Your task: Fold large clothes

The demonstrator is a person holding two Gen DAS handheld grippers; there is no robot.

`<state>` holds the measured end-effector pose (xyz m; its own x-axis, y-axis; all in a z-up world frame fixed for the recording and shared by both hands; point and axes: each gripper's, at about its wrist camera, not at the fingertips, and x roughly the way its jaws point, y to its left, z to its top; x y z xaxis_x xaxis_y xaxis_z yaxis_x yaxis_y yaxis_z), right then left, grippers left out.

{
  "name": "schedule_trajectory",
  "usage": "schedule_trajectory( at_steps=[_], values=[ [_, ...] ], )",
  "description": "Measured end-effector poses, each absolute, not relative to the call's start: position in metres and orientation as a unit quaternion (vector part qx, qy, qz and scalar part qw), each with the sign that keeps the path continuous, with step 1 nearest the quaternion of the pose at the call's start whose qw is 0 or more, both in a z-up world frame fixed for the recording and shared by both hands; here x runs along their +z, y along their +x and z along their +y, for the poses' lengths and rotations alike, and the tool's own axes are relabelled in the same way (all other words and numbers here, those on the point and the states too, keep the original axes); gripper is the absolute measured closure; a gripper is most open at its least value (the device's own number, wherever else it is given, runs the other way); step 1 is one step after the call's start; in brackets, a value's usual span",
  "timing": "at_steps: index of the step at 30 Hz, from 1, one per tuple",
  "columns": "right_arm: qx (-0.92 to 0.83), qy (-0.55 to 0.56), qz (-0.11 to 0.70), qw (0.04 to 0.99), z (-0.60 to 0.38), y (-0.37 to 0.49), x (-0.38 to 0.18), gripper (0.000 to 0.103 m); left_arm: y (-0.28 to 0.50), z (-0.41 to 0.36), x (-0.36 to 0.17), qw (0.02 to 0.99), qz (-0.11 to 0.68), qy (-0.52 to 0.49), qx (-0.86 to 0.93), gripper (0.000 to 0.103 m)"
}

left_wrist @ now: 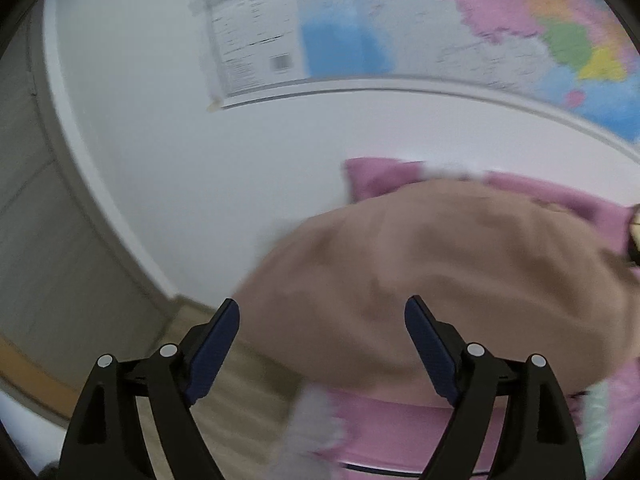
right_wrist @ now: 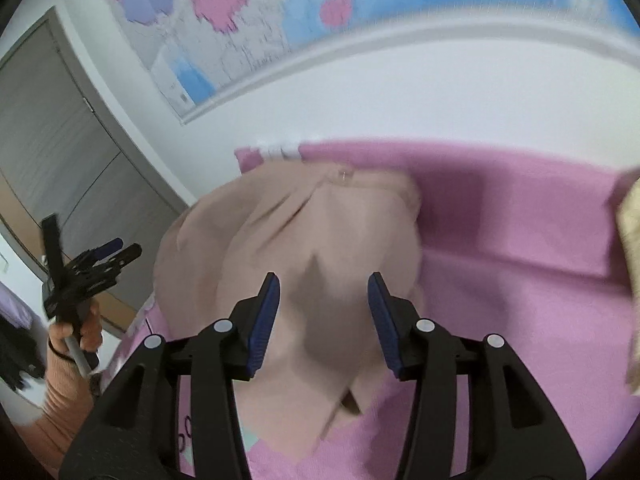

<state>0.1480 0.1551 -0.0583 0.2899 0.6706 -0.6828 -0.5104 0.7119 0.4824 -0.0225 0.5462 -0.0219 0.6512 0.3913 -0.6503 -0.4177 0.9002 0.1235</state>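
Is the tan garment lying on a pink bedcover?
Yes, in the right wrist view the tan garment lies in a heap on the pink bedcover, which shows around it.

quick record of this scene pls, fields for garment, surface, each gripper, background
garment: tan garment lying bunched on the bed, blurred
surface: pink bedding
left gripper: jaws wide apart, nothing between the pads, above the garment's near edge
right gripper: jaws apart, above the garment, not gripping it
background: white wall, coloured map, grey door
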Motion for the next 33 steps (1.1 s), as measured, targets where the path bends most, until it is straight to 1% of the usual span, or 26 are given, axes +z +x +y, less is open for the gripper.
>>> schedule_trajectory(
  at_steps=[3,6,10,12,18,21,25,27,33],
  values=[
    [0.374,0.088,0.497,0.778,0.172,0.146,-0.082,0.057,-0.015,0.529,-0.029,0.914,0.362,-0.034,0.180,0.021],
    [0.384,0.078,0.505,0.769,0.187,0.134,-0.093,0.057,-0.003,0.516,-0.044,0.911,0.378,-0.026,0.163,0.021],
    [0.398,0.053,0.497,0.769,0.193,0.125,-0.087,0.057,0.010,0.509,-0.060,0.906,0.394,-0.032,0.155,0.021],
    [0.390,0.063,0.489,0.778,0.183,0.127,-0.082,0.057,0.012,0.509,-0.064,0.905,0.397,-0.039,0.150,0.021],
    [0.370,0.081,0.455,0.806,0.158,0.138,-0.061,0.057,0.008,0.497,-0.059,0.914,0.384,-0.036,0.128,0.021],
    [0.365,0.072,0.469,0.801,0.171,0.148,-0.069,0.057,0.012,0.490,-0.065,0.912,0.391,-0.042,0.112,0.021],
    [0.352,0.059,0.490,0.795,0.187,0.160,-0.089,0.061,0.018,0.488,-0.074,0.908,0.398,-0.051,0.123,0.021],
    [0.350,0.069,0.494,0.793,0.186,0.160,-0.092,0.061,0.017,0.487,-0.074,0.907,0.396,-0.053,0.131,0.021],
    [0.362,0.045,0.459,0.810,0.176,0.137,-0.069,0.060,0.005,0.463,-0.064,0.916,0.376,-0.030,0.137,0.021]
  ],
)
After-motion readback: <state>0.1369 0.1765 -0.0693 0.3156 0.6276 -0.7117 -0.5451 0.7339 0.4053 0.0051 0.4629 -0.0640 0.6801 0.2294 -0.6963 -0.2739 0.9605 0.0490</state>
